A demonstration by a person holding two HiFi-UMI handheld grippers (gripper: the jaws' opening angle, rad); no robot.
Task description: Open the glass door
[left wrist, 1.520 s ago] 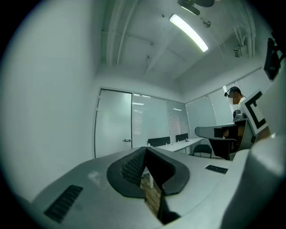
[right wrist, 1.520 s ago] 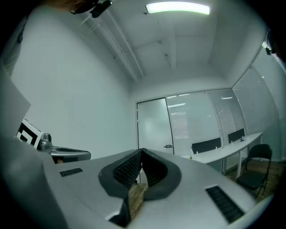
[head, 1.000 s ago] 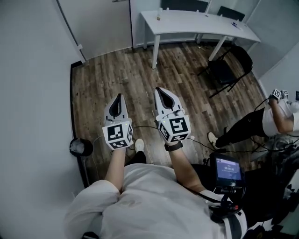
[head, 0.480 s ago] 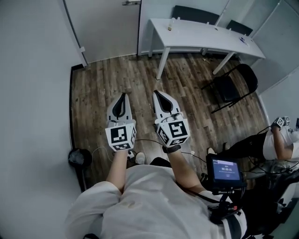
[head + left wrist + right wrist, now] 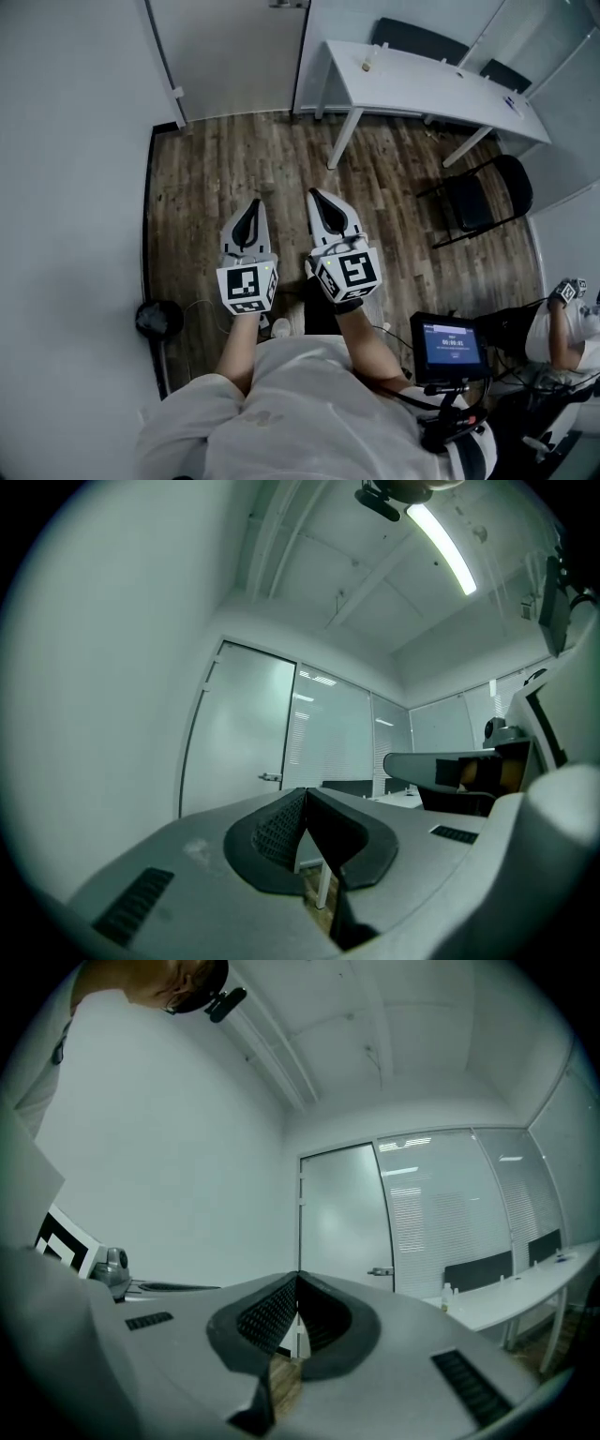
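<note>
Frosted glass makes up the door (image 5: 234, 52), which is standing shut at the top of the head view, between a dark frame line on its left and the glazed wall on its right. Its lever handle (image 5: 288, 4) is just peeking in at the top edge. The handle shows more clearly left of centre in the left gripper view (image 5: 271, 778) and right of centre in the right gripper view (image 5: 380, 1271).

Both tools are hanging level over the wooden floor (image 5: 216, 178), well short of the door. The left hand-held gripper (image 5: 251, 208) is clenched on nothing, with its pads meeting at the tip (image 5: 302, 795). The right hand-held gripper (image 5: 319, 199) is likewise clenched and empty (image 5: 297, 1279).

Opening the door is not yet under way. Several things could go wrong from here:

- Clenched jaws are likely to skid off the lever unless one tool is spread before reaching it.
- A hard tip may knock the glass if the aim is drifting off the handle.
- The white bench (image 5: 441, 89) is standing just right of the doorway and could snag the right elbow.
- Cables (image 5: 202, 305) trailing by the feet are posing a trip risk.
</note>
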